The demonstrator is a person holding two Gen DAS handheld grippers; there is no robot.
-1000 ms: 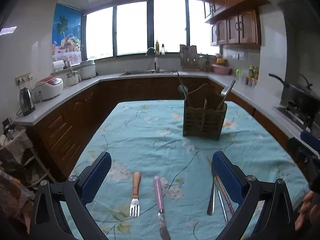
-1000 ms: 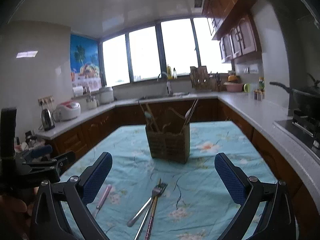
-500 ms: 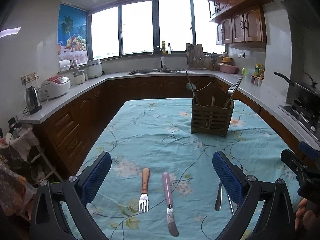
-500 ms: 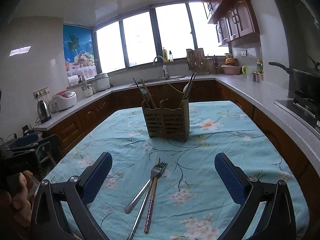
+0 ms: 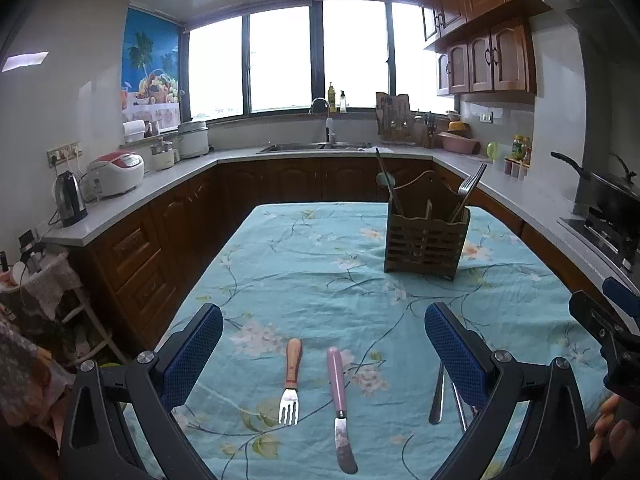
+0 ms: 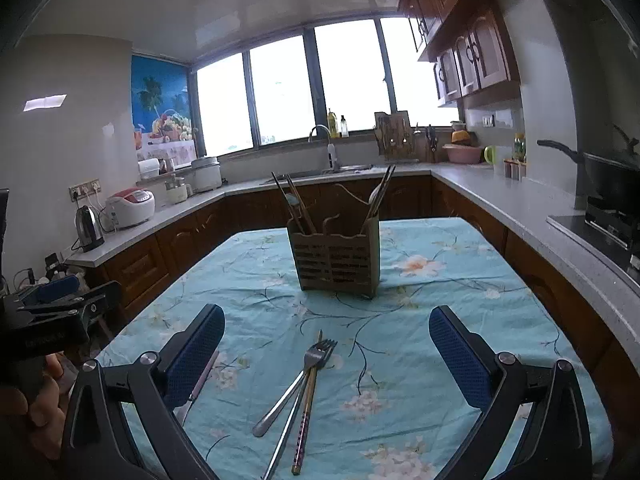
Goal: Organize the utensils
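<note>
Nothing legible here — faint lettering on the left tongs' [image 6: 52, 320] body is too blurred.

Fork [image 5: 289, 391], knife [image 5: 340, 408] flat, parallel; wooden caddy [image 5: 425, 239] upright beyond.

Blown-out white at the windows [image 5: 288, 60], dim and soft indoors, bent by fisheye, vignetted black at the corners.

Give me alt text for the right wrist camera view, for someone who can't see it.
The open right gripper hangs over a floral blue tablecloth, where a metal fork and chopsticks lie together between its blue pads. A wooden utensil holder with utensils in it stands farther back, in a kitchen with wooden cabinets.
</note>
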